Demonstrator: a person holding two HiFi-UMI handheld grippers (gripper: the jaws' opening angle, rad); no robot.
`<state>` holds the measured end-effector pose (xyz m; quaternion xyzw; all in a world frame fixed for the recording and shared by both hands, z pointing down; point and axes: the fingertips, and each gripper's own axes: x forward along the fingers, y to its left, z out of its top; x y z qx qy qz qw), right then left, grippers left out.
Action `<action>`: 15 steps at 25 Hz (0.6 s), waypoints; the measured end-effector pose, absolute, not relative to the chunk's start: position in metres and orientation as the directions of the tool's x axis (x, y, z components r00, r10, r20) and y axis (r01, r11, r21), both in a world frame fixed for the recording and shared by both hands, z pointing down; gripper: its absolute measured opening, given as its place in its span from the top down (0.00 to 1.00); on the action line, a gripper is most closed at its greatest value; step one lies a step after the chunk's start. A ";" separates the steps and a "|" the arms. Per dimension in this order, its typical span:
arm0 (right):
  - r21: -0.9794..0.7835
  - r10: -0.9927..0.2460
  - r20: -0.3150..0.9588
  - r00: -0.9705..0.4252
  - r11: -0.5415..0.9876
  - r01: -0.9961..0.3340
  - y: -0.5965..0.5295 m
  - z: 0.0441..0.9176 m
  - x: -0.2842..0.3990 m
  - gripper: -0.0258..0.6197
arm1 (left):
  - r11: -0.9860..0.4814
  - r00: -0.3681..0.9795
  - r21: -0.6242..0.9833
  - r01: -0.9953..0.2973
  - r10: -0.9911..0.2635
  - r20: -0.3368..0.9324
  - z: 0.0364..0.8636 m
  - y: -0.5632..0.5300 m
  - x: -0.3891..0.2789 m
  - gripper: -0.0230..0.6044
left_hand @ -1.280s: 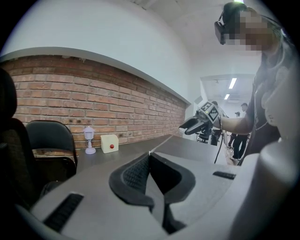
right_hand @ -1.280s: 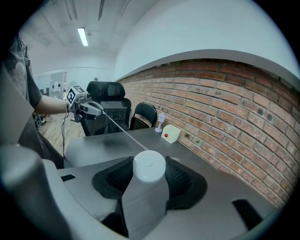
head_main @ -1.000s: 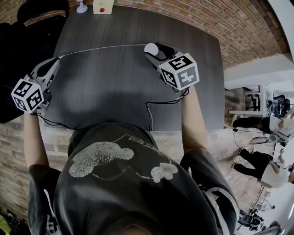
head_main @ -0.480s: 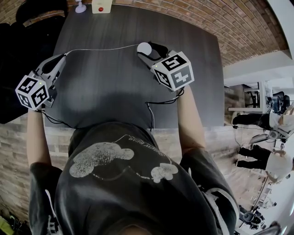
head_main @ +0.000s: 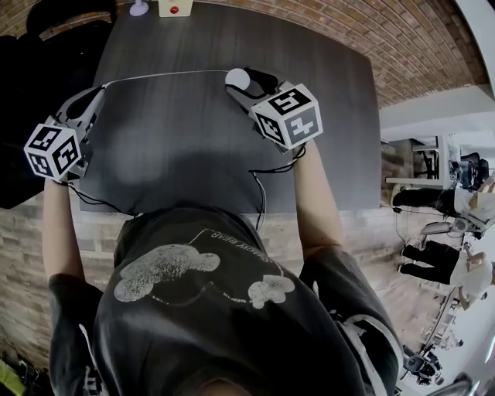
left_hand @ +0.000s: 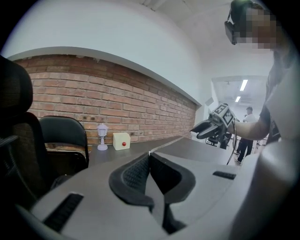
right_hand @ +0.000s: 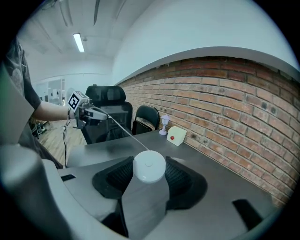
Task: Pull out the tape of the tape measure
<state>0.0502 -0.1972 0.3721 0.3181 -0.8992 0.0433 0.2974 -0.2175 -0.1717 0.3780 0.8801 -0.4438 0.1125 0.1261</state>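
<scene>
**Head view with both gripper views.** The right gripper (right_hand: 149,176) has its jaws set apart and pressed on either side of the round white tape measure (right_hand: 149,165). The case sits between the pads, over the far half of the dark desk (head_main: 193,147). The tape (head_main: 166,75) leaves the case as a thin pale line and runs to the person's left, spanning the gap to the left gripper (head_main: 99,90). That gripper, at the desk's left edge, has its jaws fully together and pinches the tape's end at their tips. The two grippers are well apart. At the desk's far edge, by the brick wall, a cream box with a red button (head_main: 173,8) stands beside a small white lamp-shaped figure (head_main: 139,9).
</scene>
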 end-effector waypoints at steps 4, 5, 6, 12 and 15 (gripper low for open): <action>0.091 -0.551 0.547 -0.630 0.788 -0.609 -0.211 0.373 0.034 0.60 | -0.564 0.561 0.103 -0.819 -0.753 0.343 0.379 -0.185 -0.234 0.95; 0.089 -0.553 0.546 -0.630 0.786 -0.612 -0.215 0.375 0.029 0.60 | -0.563 0.557 0.095 -0.821 -0.753 0.349 0.379 -0.190 -0.238 0.95; 0.088 -0.554 0.545 -0.629 0.784 -0.615 -0.219 0.377 0.025 0.60 | -0.561 0.553 0.088 -0.823 -0.755 0.354 0.379 -0.196 -0.243 0.95; 0.082 -0.555 0.565 -0.611 0.774 -0.627 -0.239 0.396 -0.003 0.60 | -0.553 0.530 0.067 -0.831 -0.749 0.397 0.394 -0.232 -0.271 0.95; 0.083 -0.551 0.587 -0.593 0.770 -0.633 -0.252 0.411 -0.015 0.60 | -0.551 0.520 0.061 -0.833 -0.739 0.429 0.410 -0.256 -0.283 0.95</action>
